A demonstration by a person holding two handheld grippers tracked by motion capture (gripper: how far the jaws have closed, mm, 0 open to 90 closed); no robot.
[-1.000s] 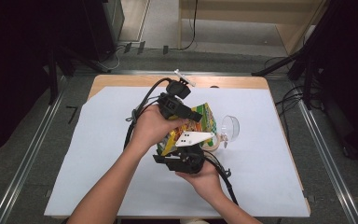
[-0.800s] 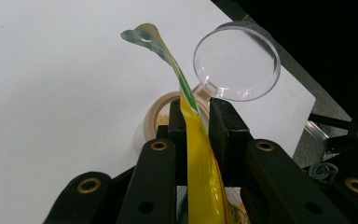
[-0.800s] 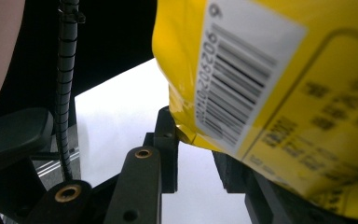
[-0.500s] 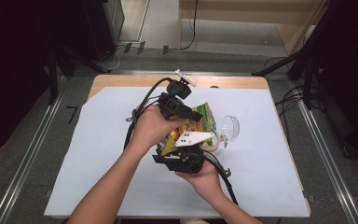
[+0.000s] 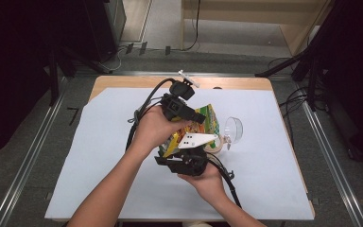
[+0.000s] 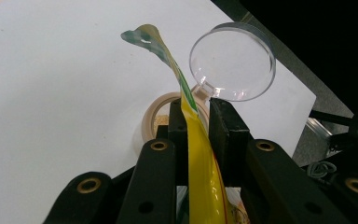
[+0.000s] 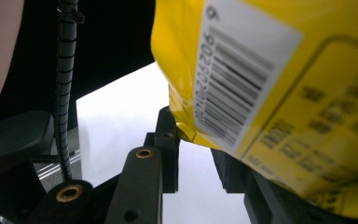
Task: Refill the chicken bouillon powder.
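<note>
In the high view a person works at a table (image 5: 123, 85) covered by a white sheet (image 5: 75, 156), and both hands meet near the middle of it. The left gripper (image 5: 196, 117) is held above the right gripper (image 5: 189, 153), and between them there is a yellow and green snack bag (image 5: 207, 120), lifted off the sheet. In the left gripper view the left gripper (image 6: 198, 121) has its jaws clenched on the thin upper edge of the snack bag (image 6: 200, 163); the black pads press the foil from both sides, and the edge runs upward toward 11 o'clock, where its corner curls over. Behind the jaws, at about 1 o'clock, lies a clear round lid (image 6: 233, 63), and just beside it, toward 10 o'clock, a beige ring (image 6: 154, 116) that looks like a tape roll rests on the sheet. In the high view the clear round lid (image 5: 234, 130) sits at 3 o'clock from the bag. In the right gripper view the right gripper (image 7: 196, 154) stands under the bag; a corner of the snack bag (image 7: 279, 93) with a barcode label (image 7: 237, 74) comes down between the jaws. The picture is close and blurred, so the grip is probably on this lower corner, but I cannot tell surely whether both pads press it.
</note>
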